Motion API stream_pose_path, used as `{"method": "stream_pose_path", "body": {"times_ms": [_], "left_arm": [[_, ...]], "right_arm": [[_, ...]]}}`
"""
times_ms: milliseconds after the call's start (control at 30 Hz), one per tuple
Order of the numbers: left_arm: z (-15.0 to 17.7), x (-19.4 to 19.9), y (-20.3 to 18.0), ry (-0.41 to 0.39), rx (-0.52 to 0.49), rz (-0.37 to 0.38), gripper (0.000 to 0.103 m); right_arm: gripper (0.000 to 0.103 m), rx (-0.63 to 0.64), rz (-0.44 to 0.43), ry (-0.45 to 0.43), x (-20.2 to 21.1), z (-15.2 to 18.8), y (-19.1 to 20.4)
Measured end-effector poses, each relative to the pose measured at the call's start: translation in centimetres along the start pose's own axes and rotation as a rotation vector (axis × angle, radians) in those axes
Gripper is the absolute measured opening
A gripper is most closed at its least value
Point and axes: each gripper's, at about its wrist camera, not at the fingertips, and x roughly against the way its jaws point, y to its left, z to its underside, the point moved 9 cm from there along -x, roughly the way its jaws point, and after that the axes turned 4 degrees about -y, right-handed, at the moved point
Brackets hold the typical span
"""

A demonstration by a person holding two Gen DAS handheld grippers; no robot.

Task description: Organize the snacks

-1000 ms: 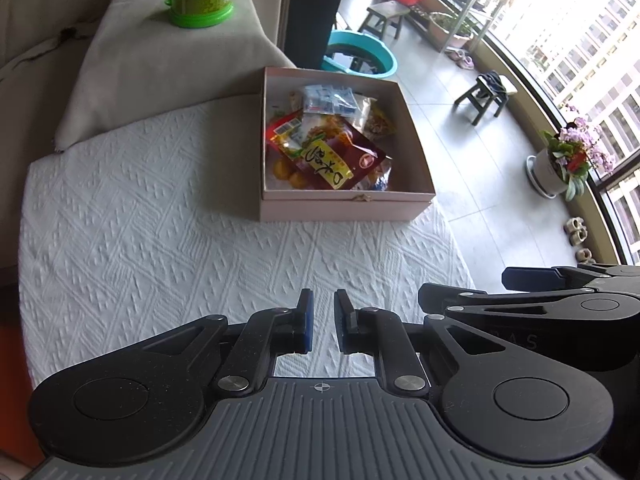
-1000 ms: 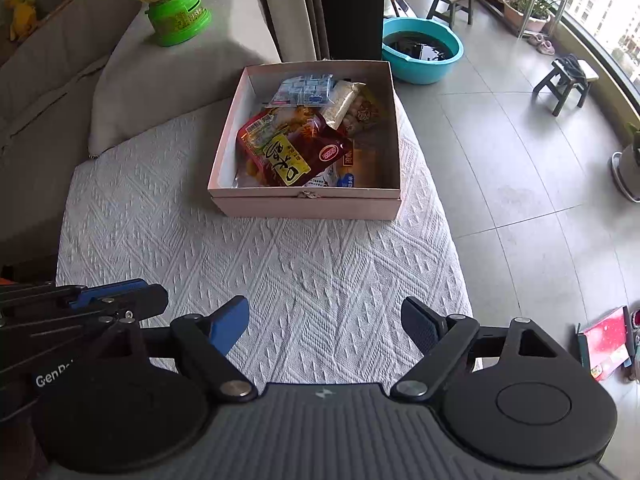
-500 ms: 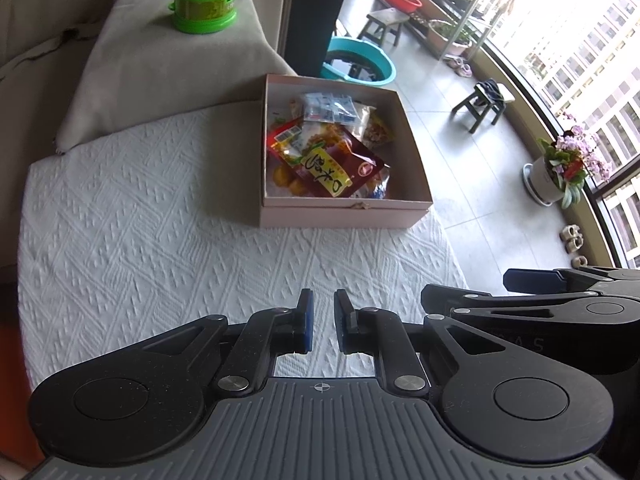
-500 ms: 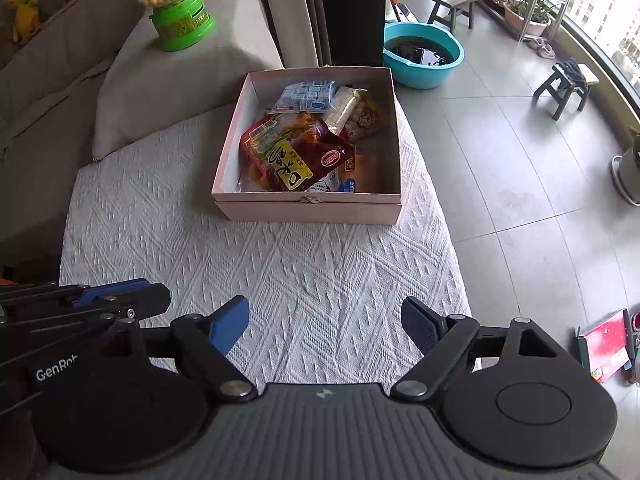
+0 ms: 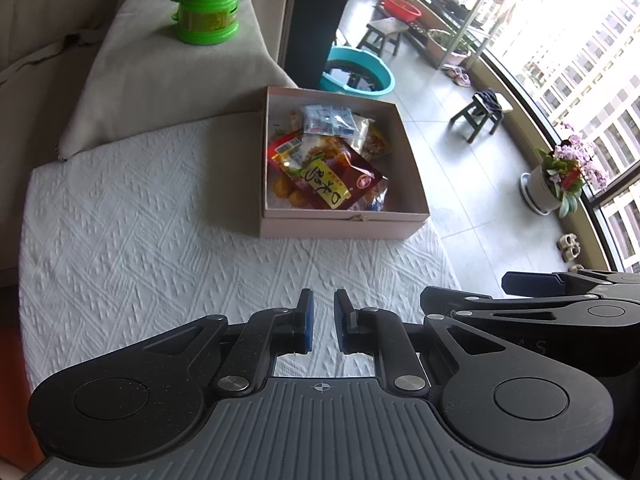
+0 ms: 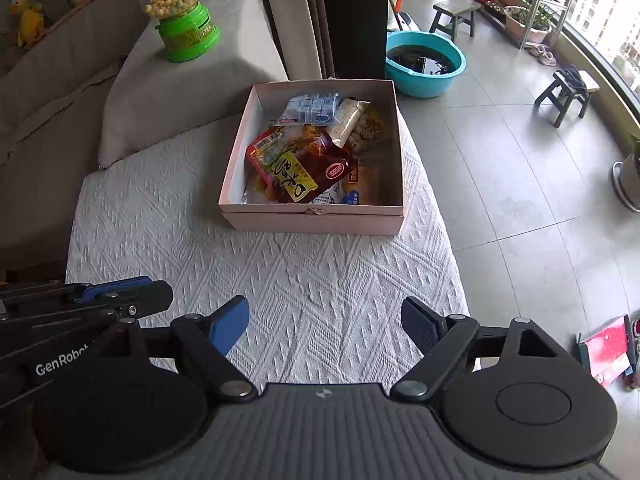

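Item: box (image 6: 312, 220) on white-clothed bench (image 6: 280, 280), snacks (image 6: 304, 160) heaped inside. No change over the last second. Left tool (image 5: 321, 322) together, empty; right tool (image 6: 325, 326) apart, empty. Sorting looked unstarted or complete.

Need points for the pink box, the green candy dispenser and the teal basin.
pink box (image 6: 316, 222), right wrist view, on its near outer wall.
green candy dispenser (image 6: 188, 34), right wrist view, on its green base.
teal basin (image 5: 386, 78), left wrist view, on its right rim.
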Motion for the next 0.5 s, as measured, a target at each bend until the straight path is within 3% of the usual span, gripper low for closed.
{"method": "stream_pose_path", "body": {"times_ms": [500], "left_arm": [[-0.01,-0.12,-0.08,0.002,0.005,0.002,0.015]], "right_arm": [[0.084,-0.002,0.001,-0.001,-0.14,-0.07,-0.01]]}}
